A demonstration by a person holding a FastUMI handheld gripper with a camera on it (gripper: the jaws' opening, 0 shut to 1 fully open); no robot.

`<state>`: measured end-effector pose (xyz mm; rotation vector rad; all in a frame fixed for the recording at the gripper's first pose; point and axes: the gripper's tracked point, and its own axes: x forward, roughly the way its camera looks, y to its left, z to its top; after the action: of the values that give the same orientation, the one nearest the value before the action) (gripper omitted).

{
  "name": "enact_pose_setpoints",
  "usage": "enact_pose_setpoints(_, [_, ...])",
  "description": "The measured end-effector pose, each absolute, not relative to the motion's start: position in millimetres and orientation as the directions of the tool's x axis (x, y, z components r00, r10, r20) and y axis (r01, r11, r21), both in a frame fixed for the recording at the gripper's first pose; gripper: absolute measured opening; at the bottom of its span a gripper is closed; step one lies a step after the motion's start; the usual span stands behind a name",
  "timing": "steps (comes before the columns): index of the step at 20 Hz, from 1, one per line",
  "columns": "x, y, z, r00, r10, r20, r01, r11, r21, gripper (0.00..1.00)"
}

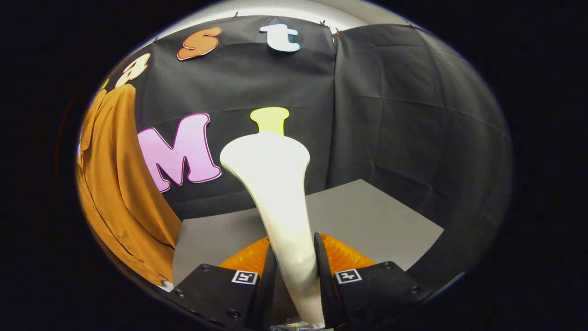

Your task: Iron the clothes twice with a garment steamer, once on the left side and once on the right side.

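- We see the tongs (294, 271) clamped on the handle of the garment steamer (275, 193), one finger pressing each side of its narrow lower part.
- The steamer is a pale, smooth body that rises from between the fingers and widens to a flared head just ahead of us; the head's face is turned away, so we cannot tell whether steam is coming out.
- Below and beyond the fingers lies the grey table (367, 216), bare where we can see it.
- The clothes (119, 184), an orange-brown garment, hang off to the left of the steamer, draped down against the booth's black wall to the table's edge; the steamer head is well apart from the fabric, not touching it.
- We judge the steamer to be in hand and lifted, with a pass over the garment not yet under way.
- The next move calls for us to swing the head leftward, turn its face to the cloth, and draw it along one side with light, even contact, keeping the grip firm so the handle does not twist.
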<state>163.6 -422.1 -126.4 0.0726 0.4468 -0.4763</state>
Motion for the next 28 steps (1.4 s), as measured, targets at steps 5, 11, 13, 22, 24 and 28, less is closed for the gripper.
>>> enact_pose_setpoints(5, [133,-378,-100,0.802,-0.465,-0.373,0.488,0.872,-0.038,0.46])
enact_pose_setpoints(11, [112,-301,-83,0.821,-0.467,-0.329,0.481,0.876,-0.044,0.46])
enact_pose_setpoints(13, [111,-272,-76,0.838,-0.452,-0.306,0.462,0.886,-0.046,0.46])
enact_pose_setpoints(22, [116,-156,-74,0.901,-0.321,-0.292,0.316,0.946,-0.065,0.46])
enact_pose_setpoints(24, [120,-143,-74,0.906,-0.311,-0.288,0.304,0.950,-0.069,0.46])
enact_pose_setpoints(28, [136,-120,-80,0.909,-0.291,-0.298,0.279,0.957,-0.083,0.46])
